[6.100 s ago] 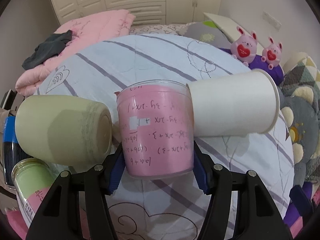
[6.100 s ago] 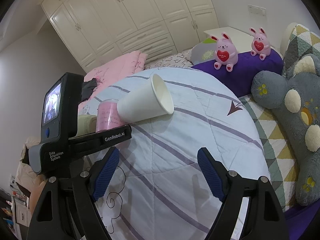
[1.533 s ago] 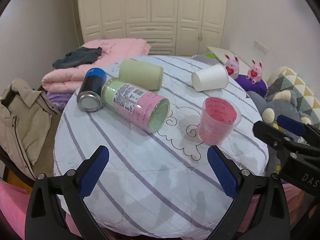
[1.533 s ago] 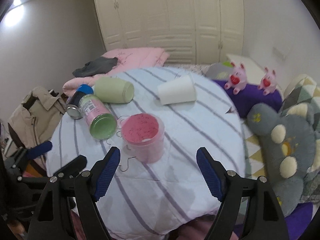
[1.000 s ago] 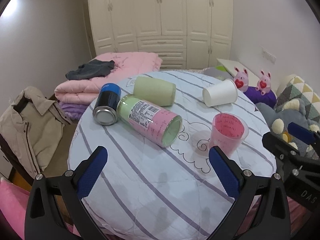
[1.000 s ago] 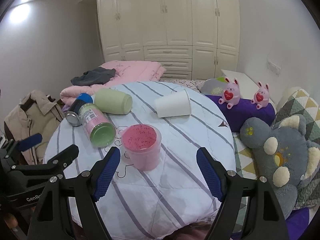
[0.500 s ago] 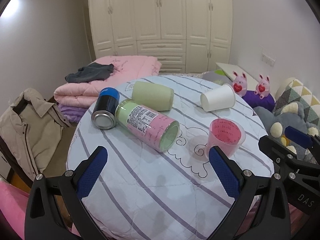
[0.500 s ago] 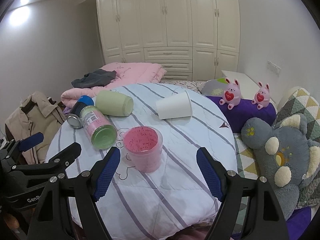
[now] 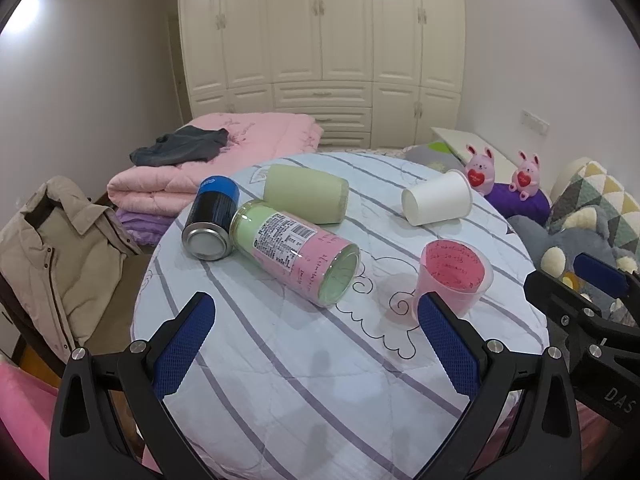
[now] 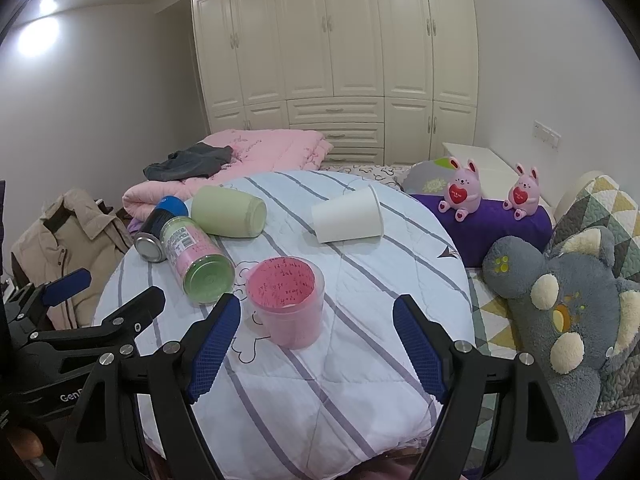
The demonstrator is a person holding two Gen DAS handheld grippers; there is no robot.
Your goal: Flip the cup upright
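Observation:
A clear plastic cup with a pink lining (image 9: 454, 276) (image 10: 289, 300) stands upright, mouth up, on the round striped table (image 9: 320, 380) (image 10: 320, 392). My left gripper (image 9: 316, 340) is open and empty, held back from the table's near edge. My right gripper (image 10: 318, 340) is open and empty, with the pink cup just beyond its fingers. A white paper cup (image 9: 438, 203) (image 10: 347, 214) and a pale green cup (image 9: 306, 193) (image 10: 228, 211) lie on their sides farther back.
A green and pink jar (image 9: 294, 254) (image 10: 198, 266) and a blue-topped can (image 9: 212, 218) (image 10: 158, 224) lie on their sides at the left. A beige jacket (image 9: 48, 256) hangs at the left. Plush toys (image 10: 560, 300) and a purple cushion (image 10: 480, 220) crowd the right.
Since six seconds ago the left gripper has let go of the pink cup, which now stands upright. Both grippers have pulled back and risen slightly over the last second.

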